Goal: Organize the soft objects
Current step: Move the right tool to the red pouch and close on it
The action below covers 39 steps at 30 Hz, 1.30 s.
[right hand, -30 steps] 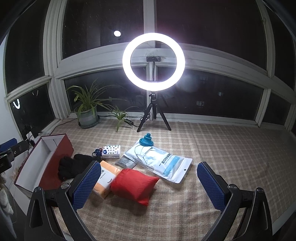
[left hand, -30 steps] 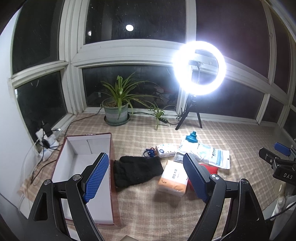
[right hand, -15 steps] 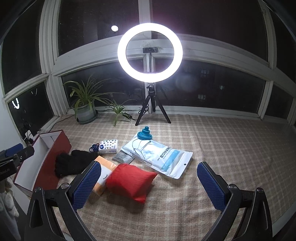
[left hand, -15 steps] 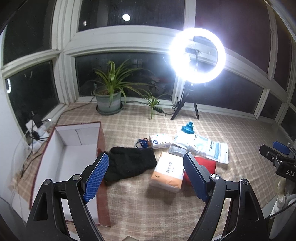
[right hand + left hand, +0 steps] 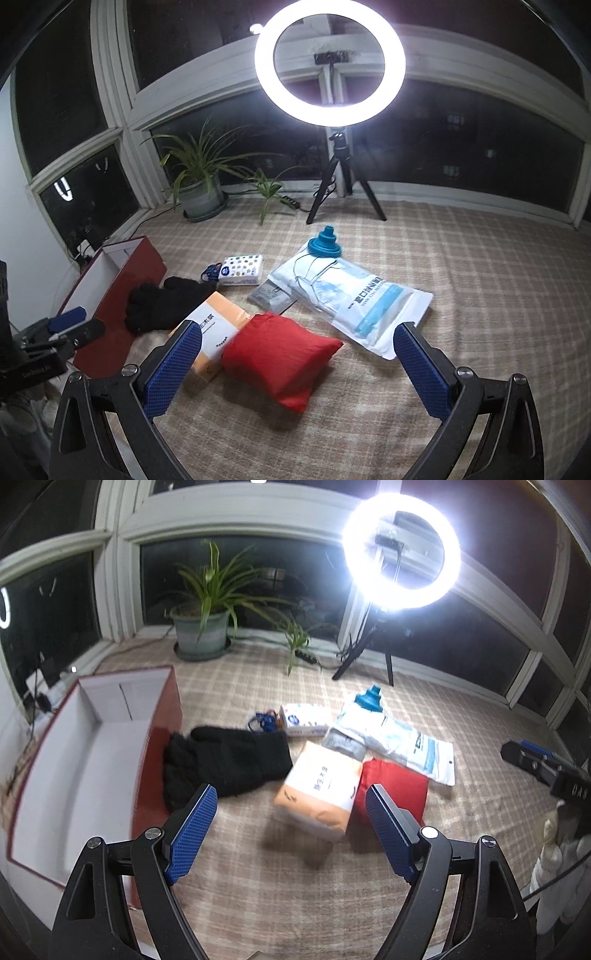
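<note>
L gripper [image 5: 291,830] open, R gripper [image 5: 297,365] open

A: Light source? 
B: Ring light [image 5: 330,62], blown out, glare halo in both views. Windows [image 5: 469,147] black, reflecting it.
A: Sharpness?
B: Slight motion blur, heavy fisheye bend and dark corners. Short shadow under red pillow [image 5: 280,363].

Dark bay windows [image 5: 461,147] behind a glaring ring light [image 5: 330,61], potted plant [image 5: 207,616], perhaps plaid carpet [image 5: 480,266].
</note>
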Tool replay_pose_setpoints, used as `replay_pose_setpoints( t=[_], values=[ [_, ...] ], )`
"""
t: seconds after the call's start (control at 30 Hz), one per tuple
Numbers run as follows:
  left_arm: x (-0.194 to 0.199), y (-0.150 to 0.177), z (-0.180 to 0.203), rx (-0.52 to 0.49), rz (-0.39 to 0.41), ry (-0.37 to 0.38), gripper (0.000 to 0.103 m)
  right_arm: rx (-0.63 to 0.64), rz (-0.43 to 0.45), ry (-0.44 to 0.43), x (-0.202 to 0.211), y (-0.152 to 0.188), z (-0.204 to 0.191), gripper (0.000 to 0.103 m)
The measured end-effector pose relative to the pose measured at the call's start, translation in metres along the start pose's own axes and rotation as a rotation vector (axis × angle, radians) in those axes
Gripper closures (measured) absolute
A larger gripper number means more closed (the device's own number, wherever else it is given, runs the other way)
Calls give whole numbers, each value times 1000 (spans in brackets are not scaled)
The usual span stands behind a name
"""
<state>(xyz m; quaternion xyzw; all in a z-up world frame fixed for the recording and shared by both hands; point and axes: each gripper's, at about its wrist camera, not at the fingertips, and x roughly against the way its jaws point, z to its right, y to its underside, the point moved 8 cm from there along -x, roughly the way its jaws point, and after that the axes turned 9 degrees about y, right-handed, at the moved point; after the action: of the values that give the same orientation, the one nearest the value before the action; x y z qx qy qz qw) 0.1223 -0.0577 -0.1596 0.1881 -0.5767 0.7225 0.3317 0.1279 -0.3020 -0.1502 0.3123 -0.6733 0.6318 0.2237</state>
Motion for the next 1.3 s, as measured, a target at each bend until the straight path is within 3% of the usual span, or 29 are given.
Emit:
replay_pose_setpoints(
  t=[0.37, 0.63, 0.93, 1.13, 1.23, 1.3],
  values=[
    [-35, 29, 15, 90, -68, 12, 20, 59, -148, -174, -66, 3, 1, 0],
    [-54, 41, 36, 118, -86, 25, 20, 120, -203, -231, -100, 2, -1, 0],
    [-86, 55, 62, 198, -138, 107, 21, 170, -312, -289, -147, 7, -12, 1],
    [-110, 65, 74, 273, -175, 153, 22, 174, -387, -325, -175, 10, -19, 15],
    [-118, 66, 79, 281, -183, 165, 24, 197, -432, -372, -184, 15, -27, 27],
    [-125, 66, 83, 291, -191, 177, 24, 199, -474, -410, -188, 20, -32, 28]
  ],
)
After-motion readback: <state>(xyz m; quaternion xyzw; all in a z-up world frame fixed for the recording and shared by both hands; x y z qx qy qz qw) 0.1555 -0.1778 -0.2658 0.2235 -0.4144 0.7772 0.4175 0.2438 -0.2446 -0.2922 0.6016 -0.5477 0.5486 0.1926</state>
